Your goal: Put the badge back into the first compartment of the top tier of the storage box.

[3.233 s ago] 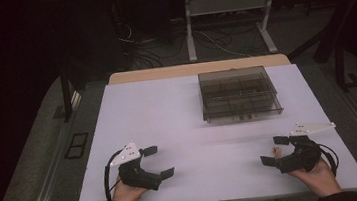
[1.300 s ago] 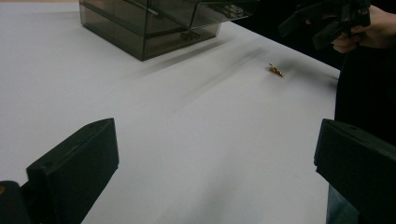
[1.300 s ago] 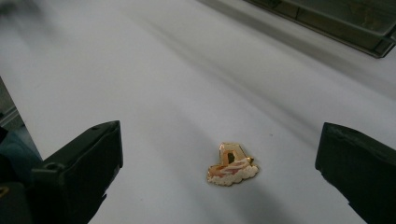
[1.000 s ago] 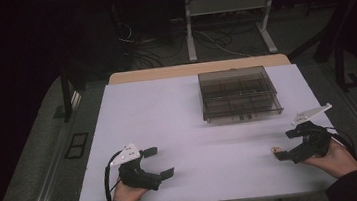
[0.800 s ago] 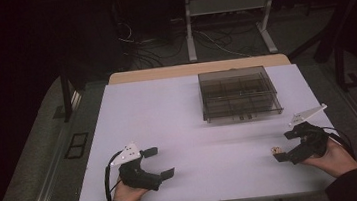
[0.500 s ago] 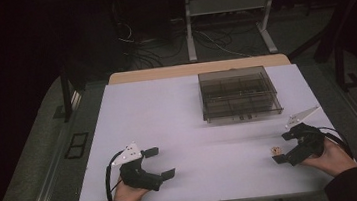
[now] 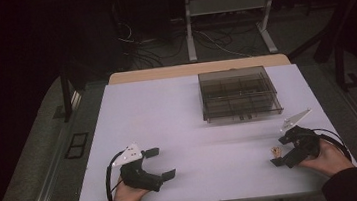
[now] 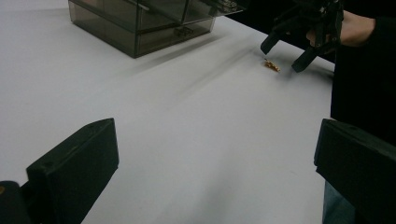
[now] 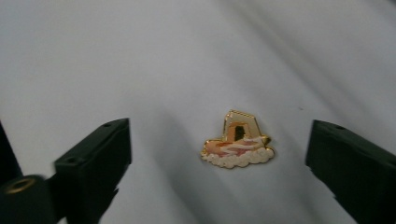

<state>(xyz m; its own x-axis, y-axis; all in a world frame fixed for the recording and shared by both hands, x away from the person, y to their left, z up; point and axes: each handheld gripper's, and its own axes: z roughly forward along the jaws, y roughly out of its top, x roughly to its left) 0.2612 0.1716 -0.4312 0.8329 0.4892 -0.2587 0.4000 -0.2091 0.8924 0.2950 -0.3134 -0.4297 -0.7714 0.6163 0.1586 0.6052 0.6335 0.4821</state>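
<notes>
The pin [image 9: 237, 142] lies flat on the white table [image 7: 178, 115] near its front right corner — gold-edged, with a pale cloud-like base and a tan arch above it. I see my right gripper [image 7: 281, 149] lowered over it, jaws spread wide with the pin on the table between them, neither jaw touching it. My right hand [image 7: 323, 155] rests at the table's edge. Behind the pin, toward the far side, sits a smoky clear box [image 7: 238, 93] with compartments. Well apart on the left, my left gripper [image 7: 159, 163] rests near the front edge — jaws released, nothing in them.
</notes>
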